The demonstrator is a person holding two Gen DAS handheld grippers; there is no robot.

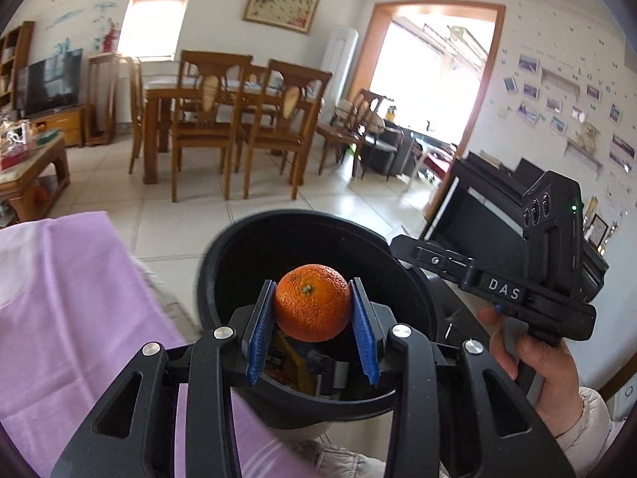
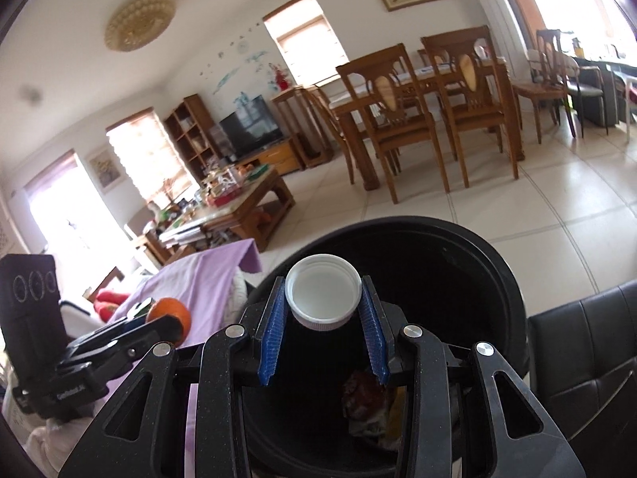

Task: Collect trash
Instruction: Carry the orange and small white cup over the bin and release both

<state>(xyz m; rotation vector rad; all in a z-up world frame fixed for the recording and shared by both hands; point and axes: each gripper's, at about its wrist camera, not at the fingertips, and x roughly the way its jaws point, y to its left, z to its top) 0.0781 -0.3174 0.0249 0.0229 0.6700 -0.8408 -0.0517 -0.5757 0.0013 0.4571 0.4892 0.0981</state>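
Tiled living-room floor (image 1: 191, 231) behind, purple cloth (image 1: 79, 298) at near left. Nearest, left gripper (image 1: 312, 308) clamped on an orange (image 1: 312, 306) between blue pads, hanging directly over the mouth of a black bin (image 1: 223, 255). Just right, right gripper (image 2: 323, 302) pinching a white bottle cap (image 2: 322, 292), open side up, likewise above the same bin's opening. Both loads straight over the target, so a release should drop each one in; neither hand clearly nearer. Wrappers (image 2: 366, 402) dimly seen at the bin's bottom, otherwise dark; bin's base cut off. Farther back, dining chairs (image 1: 207, 119) and table.
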